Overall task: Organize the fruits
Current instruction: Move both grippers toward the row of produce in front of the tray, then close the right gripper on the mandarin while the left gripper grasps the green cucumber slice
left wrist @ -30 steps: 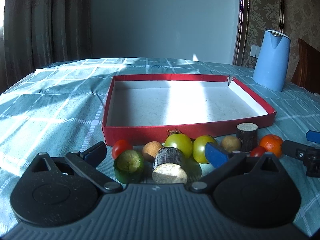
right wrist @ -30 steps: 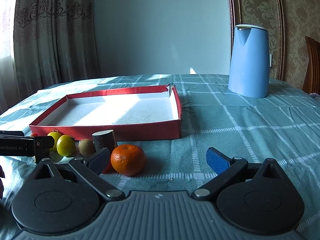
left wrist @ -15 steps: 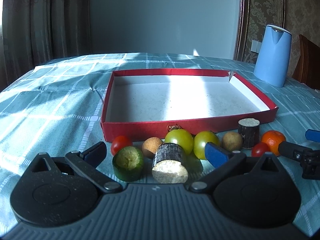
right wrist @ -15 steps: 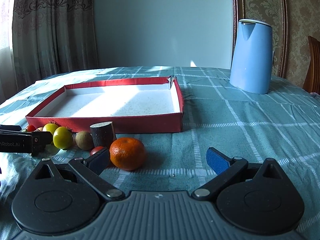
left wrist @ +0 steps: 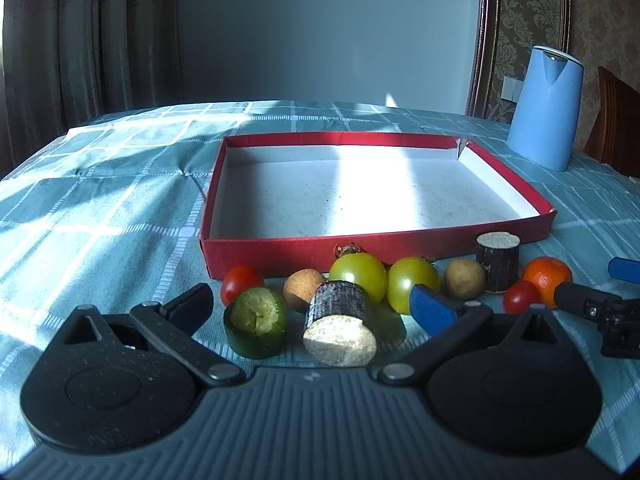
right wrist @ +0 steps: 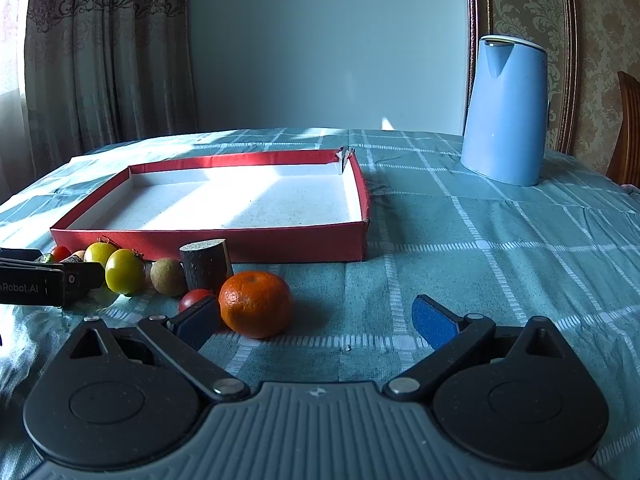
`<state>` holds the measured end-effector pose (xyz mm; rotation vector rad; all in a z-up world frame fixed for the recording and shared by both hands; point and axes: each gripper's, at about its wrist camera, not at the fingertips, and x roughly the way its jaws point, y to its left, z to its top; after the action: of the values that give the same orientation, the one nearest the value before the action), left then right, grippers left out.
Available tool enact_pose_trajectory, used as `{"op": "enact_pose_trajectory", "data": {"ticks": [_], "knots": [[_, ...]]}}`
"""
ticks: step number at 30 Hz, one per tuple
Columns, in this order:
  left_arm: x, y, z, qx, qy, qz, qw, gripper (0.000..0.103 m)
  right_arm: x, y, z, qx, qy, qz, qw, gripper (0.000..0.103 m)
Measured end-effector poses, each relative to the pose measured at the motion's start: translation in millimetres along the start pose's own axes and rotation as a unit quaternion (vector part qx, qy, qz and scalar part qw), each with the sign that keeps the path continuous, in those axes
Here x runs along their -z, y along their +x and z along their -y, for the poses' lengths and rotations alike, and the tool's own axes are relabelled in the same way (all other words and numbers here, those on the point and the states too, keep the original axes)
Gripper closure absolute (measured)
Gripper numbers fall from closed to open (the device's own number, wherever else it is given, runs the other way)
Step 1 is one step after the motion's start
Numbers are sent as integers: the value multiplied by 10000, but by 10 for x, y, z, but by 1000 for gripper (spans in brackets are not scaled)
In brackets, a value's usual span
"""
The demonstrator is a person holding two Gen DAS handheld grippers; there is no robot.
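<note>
Left tool [left wrist: 310,306] spread, right tool [right wrist: 316,318] spread, its finger hiding part of red tomato [right wrist: 192,299]

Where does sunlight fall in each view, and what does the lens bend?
Left wrist: a bright sun band crosses the tray floor, the produce in front shaded; the kettle leans inward. Right wrist: sun lights the tray floor and the orange; the curtain bows.

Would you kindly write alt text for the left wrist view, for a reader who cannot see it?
The open left tool hovers over a row of produce on a teal checked tablecloth: a cut green piece, a dark-skinned cut piece, green tomatoes and a mandarin. Behind lies an empty red tray, with a blue kettle far right.
</note>
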<state>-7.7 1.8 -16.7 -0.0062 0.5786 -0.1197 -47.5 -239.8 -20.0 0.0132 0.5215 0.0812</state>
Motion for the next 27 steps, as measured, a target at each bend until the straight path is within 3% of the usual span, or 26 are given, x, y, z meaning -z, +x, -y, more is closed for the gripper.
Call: {"op": "enact_pose_trajectory", "data": {"ticks": [3, 11, 21, 24, 27], "knots": [[3, -4, -11, -10, -22, 13, 10000, 0, -14, 22, -14, 2, -54, -38, 10000, 4], [0, -24, -12, 39, -29, 44, 10000, 0, -92, 96, -111, -342, -346, -110, 9988, 26], [49, -89, -32, 115, 103, 30, 9999, 0, -217, 261, -104, -864, -322, -238, 9955, 39], [73, -135, -82, 223, 162, 5, 9996, 0, -219, 268, -47, -1241, -147, -295, 9917, 60], [88, -155, -120, 174, 178, -57, 9997, 0, -203, 254, -50, -1243, -142, -227, 9919, 62]]}}
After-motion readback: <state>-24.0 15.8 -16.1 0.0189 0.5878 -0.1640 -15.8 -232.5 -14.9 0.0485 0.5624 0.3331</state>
